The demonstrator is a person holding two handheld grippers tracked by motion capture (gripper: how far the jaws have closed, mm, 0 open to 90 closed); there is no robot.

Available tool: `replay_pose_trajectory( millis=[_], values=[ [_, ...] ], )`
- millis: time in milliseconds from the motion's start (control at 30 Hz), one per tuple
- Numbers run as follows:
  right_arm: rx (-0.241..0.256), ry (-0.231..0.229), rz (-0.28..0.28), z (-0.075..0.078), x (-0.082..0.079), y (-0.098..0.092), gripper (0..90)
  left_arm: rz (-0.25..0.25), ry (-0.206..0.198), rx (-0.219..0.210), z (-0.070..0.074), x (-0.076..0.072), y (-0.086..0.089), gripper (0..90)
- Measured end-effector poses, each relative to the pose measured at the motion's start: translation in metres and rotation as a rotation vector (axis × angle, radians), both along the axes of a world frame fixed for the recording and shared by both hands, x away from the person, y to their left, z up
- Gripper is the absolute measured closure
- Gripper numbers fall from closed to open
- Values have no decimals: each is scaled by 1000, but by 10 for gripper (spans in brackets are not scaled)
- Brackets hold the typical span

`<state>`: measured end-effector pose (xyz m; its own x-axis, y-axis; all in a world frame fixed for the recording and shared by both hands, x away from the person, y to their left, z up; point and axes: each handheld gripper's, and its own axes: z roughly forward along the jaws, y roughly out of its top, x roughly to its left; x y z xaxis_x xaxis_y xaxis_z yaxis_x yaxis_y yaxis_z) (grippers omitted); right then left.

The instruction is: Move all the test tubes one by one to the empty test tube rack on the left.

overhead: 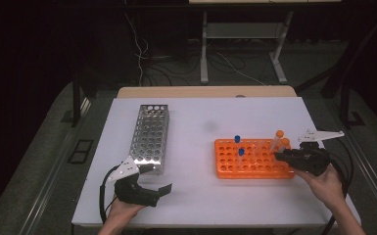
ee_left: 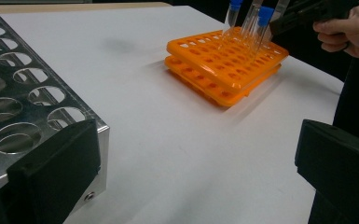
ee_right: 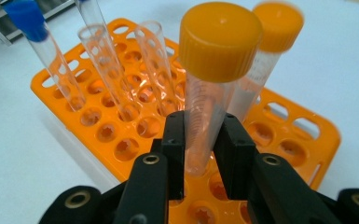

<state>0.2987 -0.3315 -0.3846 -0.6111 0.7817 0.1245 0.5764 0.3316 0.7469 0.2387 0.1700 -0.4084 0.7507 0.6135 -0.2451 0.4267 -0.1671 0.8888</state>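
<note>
My right gripper (ee_right: 204, 135) is shut on a clear tube with an orange cap (ee_right: 219, 42). The tube's lower end reaches into a hole of the orange rack (ee_right: 98, 135). A second orange-capped tube (ee_right: 275, 28) stands just behind it. A blue-capped tube (ee_right: 28, 18) and two uncapped tubes (ee_right: 107, 60) stand further along the rack. In the high view this gripper (overhead: 280, 155) is at the orange rack's (overhead: 252, 166) right end. My left gripper (overhead: 156, 178) is open and holds nothing, with one jaw close to the near end of the metal rack (overhead: 151, 138).
The metal rack (ee_left: 18, 93) has many round holes and holds no tubes. White tabletop (overhead: 196, 191) lies between the two racks and in front of them. Two blue-capped tubes (ee_left: 263, 18) stand in the orange rack (ee_left: 224, 60). Table legs and cables lie on the floor beyond.
</note>
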Motion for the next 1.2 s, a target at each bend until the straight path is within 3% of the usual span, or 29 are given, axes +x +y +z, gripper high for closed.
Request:
replay_pose_trajectory(
  millis=[300, 700, 1033, 1200],
  values=[
    [17, -13, 54, 25, -7, 5, 740, 5, -8, -7, 5, 0, 1, 0],
    [13, -47, 168, 70, -18, 30, 740, 5, -15, -8, 17, 3, -1, 0],
    [42, -67, 242, 105, -22, 50, 740, -40, -15, 15, 30, 5, -8, 0],
    [48, -69, 271, 112, -18, 59, 740, -61, -17, 25, 38, 9, -11, 0]
  ],
)
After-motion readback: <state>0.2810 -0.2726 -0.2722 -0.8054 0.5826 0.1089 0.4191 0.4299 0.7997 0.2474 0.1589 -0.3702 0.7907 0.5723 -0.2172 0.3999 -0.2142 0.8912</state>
